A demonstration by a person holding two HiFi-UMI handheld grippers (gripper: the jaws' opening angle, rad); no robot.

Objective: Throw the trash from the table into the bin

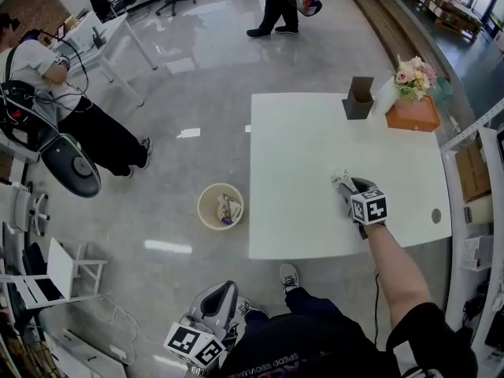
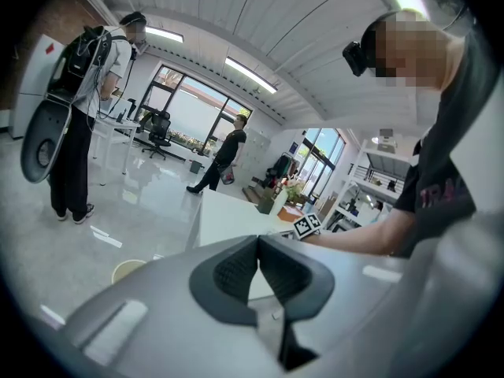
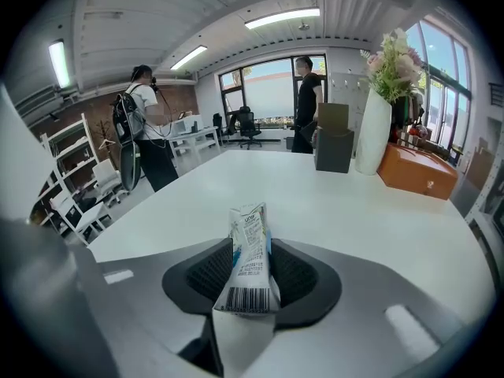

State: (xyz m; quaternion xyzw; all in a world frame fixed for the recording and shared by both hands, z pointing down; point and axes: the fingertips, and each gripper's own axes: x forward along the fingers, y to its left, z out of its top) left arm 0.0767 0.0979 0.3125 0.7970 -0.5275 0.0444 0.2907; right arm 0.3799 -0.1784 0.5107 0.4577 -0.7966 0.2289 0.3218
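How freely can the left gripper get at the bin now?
Probably yes. Only bare floor lies between the left gripper and the bin, which stands beside the table. Nothing stands in the way. Its jaws are shut with nothing between them.

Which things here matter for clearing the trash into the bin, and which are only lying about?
Job: flattened carton, held in the right gripper; bin on the floor; table.
Lying about: dark box, flowers, orange box, all at the table's far edge.
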